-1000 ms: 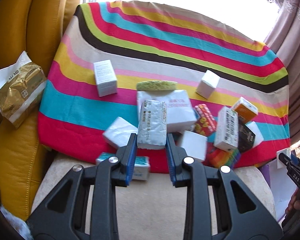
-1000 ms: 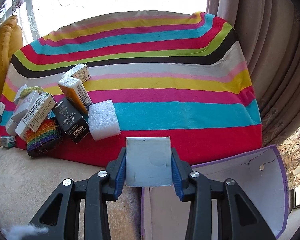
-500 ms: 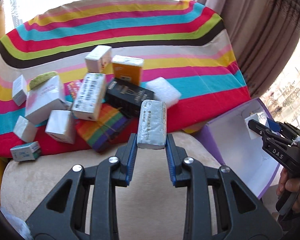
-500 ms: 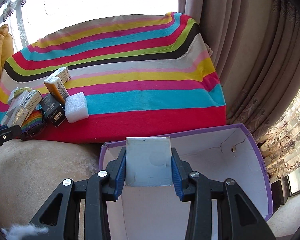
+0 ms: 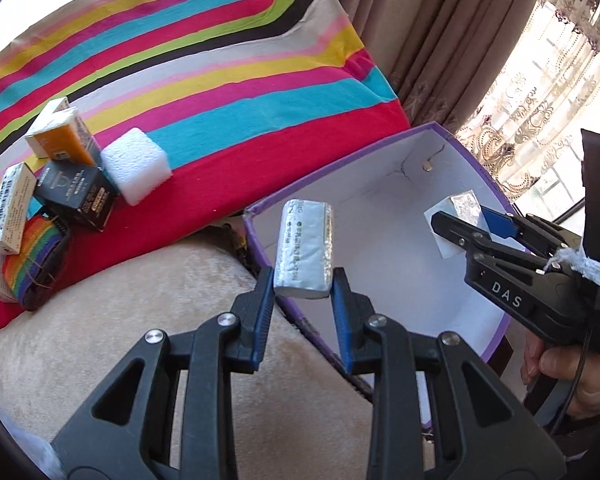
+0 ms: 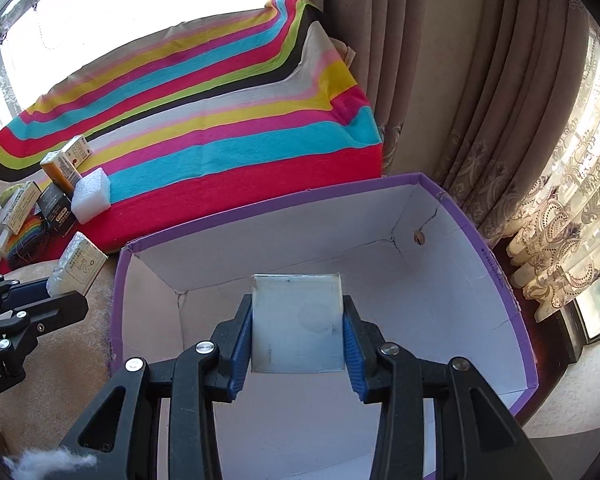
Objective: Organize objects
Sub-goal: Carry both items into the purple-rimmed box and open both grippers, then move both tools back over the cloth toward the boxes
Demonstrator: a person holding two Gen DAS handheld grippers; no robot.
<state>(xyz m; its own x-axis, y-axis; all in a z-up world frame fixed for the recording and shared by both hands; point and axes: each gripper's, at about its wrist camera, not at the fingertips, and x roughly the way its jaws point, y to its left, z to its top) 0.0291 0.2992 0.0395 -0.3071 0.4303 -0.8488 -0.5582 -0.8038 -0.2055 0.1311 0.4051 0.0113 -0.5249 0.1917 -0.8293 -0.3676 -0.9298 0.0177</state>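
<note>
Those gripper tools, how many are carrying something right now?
2. The left gripper pinches a silver packet by the purple box; the right gripper holds a white box over it.

Both wrist views angled steeply down, close over purple box [image 6: 496, 276], sharing striped cloth [image 5: 228, 92]

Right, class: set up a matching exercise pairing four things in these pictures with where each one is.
Things:
1. silver foil-wrapped packet
2. flat pale square box
3. white foam block
4. purple-rimmed cardboard box

Places:
A. on the striped cloth
B. in the right gripper
C. beside the beige cushion
D. in the left gripper

Pairs: 1-D, 2-B, 3-A, 4-C
</note>
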